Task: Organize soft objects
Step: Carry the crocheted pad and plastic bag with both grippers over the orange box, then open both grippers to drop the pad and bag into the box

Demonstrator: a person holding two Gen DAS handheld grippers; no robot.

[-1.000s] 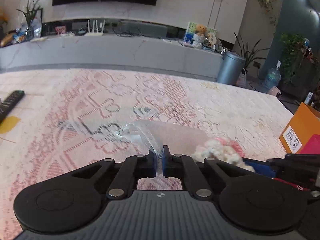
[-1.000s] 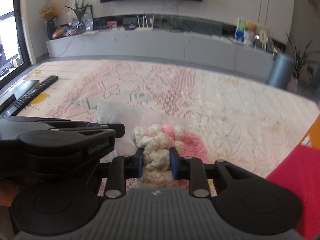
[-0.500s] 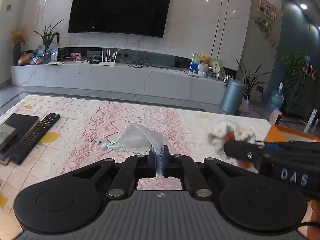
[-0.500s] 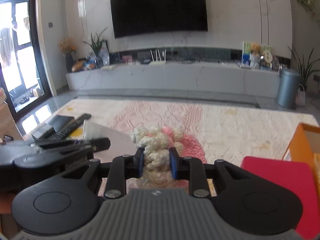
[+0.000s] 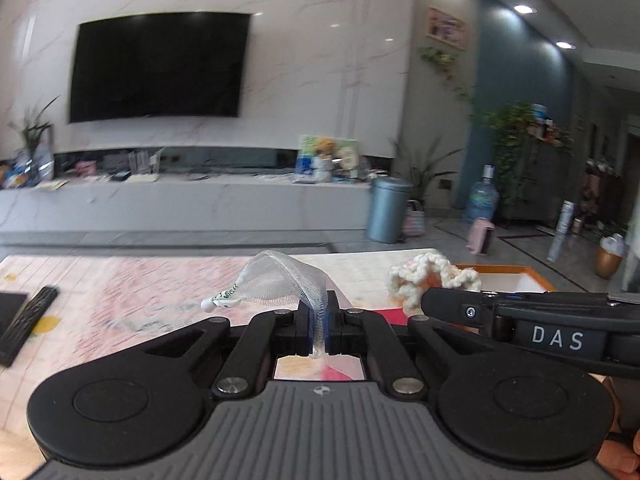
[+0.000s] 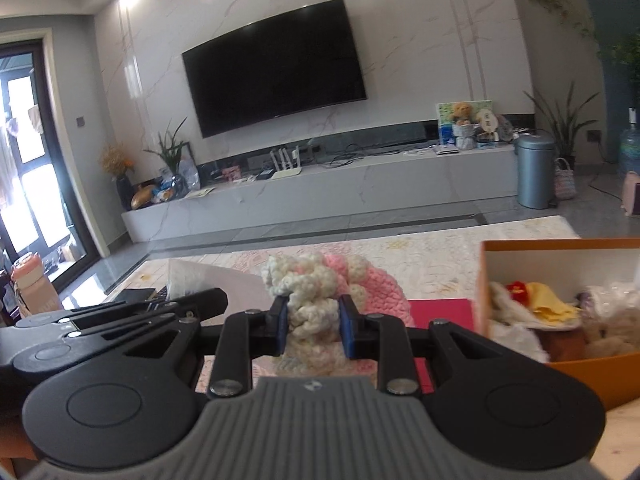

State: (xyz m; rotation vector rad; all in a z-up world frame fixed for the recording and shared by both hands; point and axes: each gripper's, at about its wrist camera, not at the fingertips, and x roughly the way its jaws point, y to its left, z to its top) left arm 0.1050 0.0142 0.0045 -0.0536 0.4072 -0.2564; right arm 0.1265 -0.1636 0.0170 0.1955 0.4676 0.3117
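Note:
My left gripper (image 5: 318,330) is shut on a sheer white mesh pouch (image 5: 276,280) with a drawstring bead, held up above the table. My right gripper (image 6: 314,330) is shut on a chunky cream and pink crocheted piece (image 6: 320,292), also lifted; it shows in the left wrist view (image 5: 424,280) to the right of the pouch. An orange box (image 6: 516,252) with a white inside sits at the right and holds several soft items, among them a yellow cloth (image 6: 552,308) and a beige plush (image 6: 616,328).
A pink lace cloth (image 5: 132,284) covers the table. A black remote (image 5: 28,316) lies at its left. A red flat sheet (image 6: 444,312) lies beside the orange box. A TV wall, a long low cabinet and a grey bin (image 6: 536,172) stand beyond.
Both grippers have risen and tilted up, each keeping its hold. The table has dropped low in both views, and the orange box's inside has come into the right wrist view.

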